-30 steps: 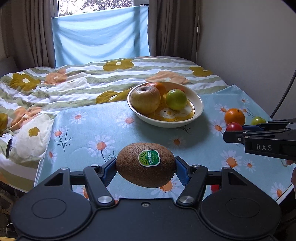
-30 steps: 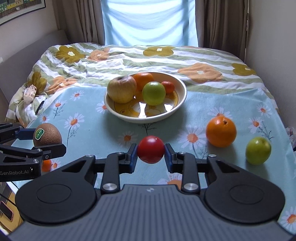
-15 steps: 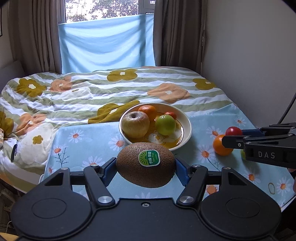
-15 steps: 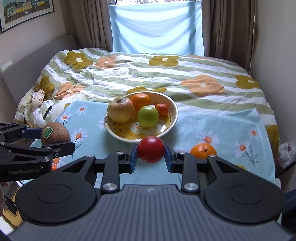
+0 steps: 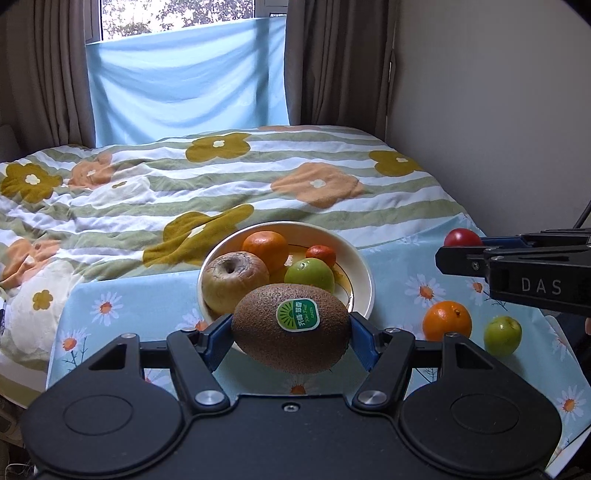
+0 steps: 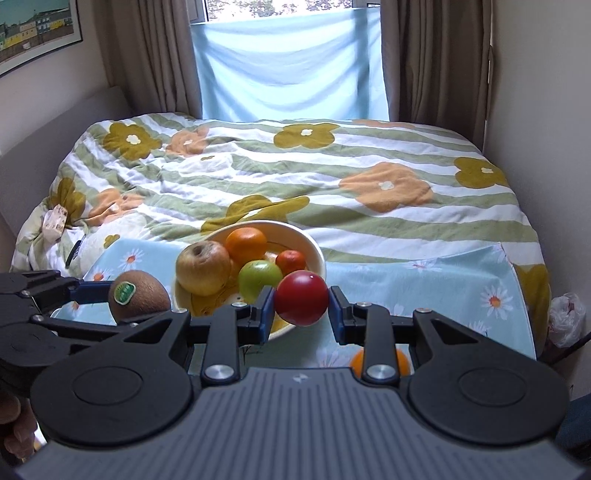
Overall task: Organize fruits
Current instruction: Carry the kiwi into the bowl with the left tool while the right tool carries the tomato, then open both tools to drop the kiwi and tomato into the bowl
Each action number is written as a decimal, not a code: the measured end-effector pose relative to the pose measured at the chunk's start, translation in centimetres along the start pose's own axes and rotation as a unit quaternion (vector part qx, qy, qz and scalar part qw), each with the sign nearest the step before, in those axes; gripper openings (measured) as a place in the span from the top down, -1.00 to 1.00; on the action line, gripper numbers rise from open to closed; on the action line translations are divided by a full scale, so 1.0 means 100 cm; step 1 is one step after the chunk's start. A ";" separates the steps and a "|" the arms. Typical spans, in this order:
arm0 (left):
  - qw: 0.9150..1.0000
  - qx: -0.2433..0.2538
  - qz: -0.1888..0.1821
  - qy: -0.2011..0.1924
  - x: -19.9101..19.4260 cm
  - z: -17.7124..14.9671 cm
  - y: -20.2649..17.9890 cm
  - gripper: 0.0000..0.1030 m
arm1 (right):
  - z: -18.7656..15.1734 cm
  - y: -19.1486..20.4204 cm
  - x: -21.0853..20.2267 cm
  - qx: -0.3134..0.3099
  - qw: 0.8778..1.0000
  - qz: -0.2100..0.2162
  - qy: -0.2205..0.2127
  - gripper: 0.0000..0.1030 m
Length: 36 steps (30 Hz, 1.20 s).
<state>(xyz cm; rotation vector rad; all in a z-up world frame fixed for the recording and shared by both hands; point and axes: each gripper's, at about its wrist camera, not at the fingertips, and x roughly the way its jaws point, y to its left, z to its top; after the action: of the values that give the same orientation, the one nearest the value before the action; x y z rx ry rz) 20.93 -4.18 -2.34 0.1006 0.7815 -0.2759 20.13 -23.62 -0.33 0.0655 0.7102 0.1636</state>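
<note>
Left gripper [image 5: 291, 332] is clamping a kiwi [image 5: 291, 328]; right gripper [image 6: 301, 308] is pinching a red fruit [image 6: 301, 297]. Ahead of both claws the bowl [image 5: 360, 275] is sitting crowded: released fruit is risking rolling off the pile onto the cloth [image 5: 402, 266].

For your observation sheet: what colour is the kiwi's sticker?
Green with a white rim, on the kiwi; left wrist view shows it best.

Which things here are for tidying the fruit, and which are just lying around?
For the job: kiwi in left gripper; red fruit in right gripper; bowl of fruit; loose orange; loose green fruit.

Just lying around: flowered quilt; curtains; wall picture.
</note>
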 end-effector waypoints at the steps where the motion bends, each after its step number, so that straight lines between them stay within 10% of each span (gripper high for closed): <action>1: 1.000 0.000 -0.004 0.004 0.007 0.002 0.001 -0.36 | 0.002 -0.002 0.005 0.003 1.000 -0.002 0.002 0.11; 29: 0.994 0.035 -0.037 0.099 0.115 0.005 0.004 -0.37 | 0.003 -0.014 0.080 0.042 0.997 -0.032 0.051 0.11; 36: 0.994 0.036 -0.047 0.087 0.102 0.007 0.005 -0.79 | 0.008 -0.012 0.079 0.022 0.998 -0.026 0.049 0.11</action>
<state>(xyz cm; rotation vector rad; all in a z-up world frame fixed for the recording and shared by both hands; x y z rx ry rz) 28.43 -5.97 -9.12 0.1575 0.9520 -0.3883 26.74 -23.46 -4.96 0.0826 0.8129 0.1024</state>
